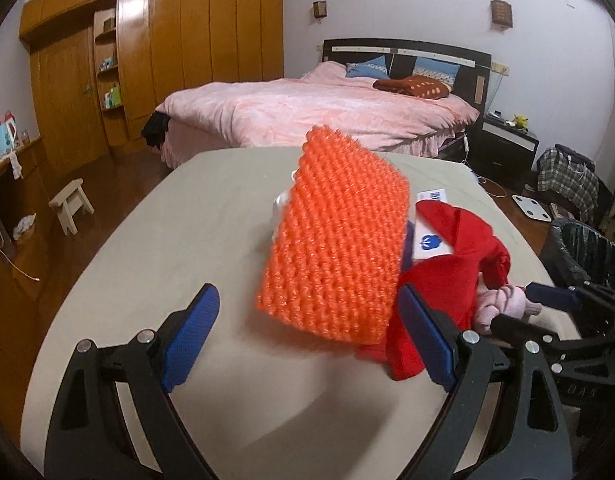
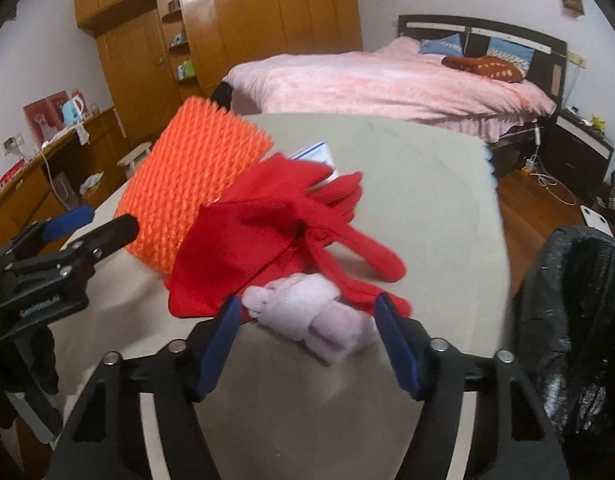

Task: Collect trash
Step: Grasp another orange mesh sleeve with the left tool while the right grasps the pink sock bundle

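An orange foam net sleeve [image 1: 335, 240] stands tilted on the beige table [image 1: 167, 248], just ahead of my open left gripper [image 1: 307, 320]; it also shows in the right wrist view [image 2: 191, 184]. Beside it lies a red cloth [image 2: 267, 232], also in the left wrist view [image 1: 447, 264], over a white card with a blue logo [image 1: 429, 242]. A small pink knotted cloth [image 2: 315, 320] lies between the fingers of my open right gripper [image 2: 307, 328], not clamped. A black-lined trash bin [image 2: 579, 320] stands at the table's right edge.
A bed with a pink cover [image 1: 315, 112] stands behind the table. Wooden wardrobes [image 1: 167, 40] line the far wall. A small stool [image 1: 69, 204] and a low counter [image 1: 11, 160] are at the left. A nightstand [image 1: 507, 140], a checked bag [image 1: 567, 176] and a scale [image 1: 531, 206] sit at the right.
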The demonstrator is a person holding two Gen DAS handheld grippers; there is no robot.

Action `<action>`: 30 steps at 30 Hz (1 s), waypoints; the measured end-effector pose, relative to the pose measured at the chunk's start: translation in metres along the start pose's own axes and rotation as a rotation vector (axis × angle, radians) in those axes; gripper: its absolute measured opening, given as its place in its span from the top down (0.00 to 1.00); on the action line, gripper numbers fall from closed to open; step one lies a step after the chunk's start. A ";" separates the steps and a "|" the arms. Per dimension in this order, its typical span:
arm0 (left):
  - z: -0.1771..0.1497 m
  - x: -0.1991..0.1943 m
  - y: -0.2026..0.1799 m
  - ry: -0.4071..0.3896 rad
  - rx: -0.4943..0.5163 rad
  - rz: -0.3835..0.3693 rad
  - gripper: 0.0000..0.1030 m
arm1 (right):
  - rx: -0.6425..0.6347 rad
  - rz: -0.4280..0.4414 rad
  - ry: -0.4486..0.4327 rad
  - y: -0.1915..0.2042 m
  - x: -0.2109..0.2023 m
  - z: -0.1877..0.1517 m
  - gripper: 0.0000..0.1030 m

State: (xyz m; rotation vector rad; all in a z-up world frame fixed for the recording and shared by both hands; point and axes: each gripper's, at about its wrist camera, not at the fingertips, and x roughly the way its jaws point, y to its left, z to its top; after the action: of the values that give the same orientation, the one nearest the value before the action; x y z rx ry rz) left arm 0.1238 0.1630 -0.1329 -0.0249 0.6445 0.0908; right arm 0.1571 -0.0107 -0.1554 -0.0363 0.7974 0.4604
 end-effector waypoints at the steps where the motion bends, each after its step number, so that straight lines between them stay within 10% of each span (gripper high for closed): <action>1: 0.001 0.003 0.001 0.008 -0.004 -0.003 0.15 | 0.001 0.000 0.007 0.000 0.002 -0.001 0.41; 9: 0.002 0.030 0.010 0.087 -0.041 -0.050 0.23 | -0.025 0.016 0.027 0.004 0.003 -0.001 0.59; 17: -0.002 0.023 -0.001 0.087 -0.034 -0.101 0.69 | -0.017 0.032 -0.009 0.002 -0.016 0.004 0.59; 30: 0.005 -0.025 -0.022 0.012 -0.026 -0.088 0.75 | 0.028 0.037 -0.075 -0.023 -0.051 0.010 0.59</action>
State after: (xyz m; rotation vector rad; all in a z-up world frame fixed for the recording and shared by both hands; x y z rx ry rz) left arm 0.1091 0.1394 -0.1138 -0.0783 0.6531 0.0141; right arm 0.1430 -0.0489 -0.1158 0.0219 0.7319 0.4833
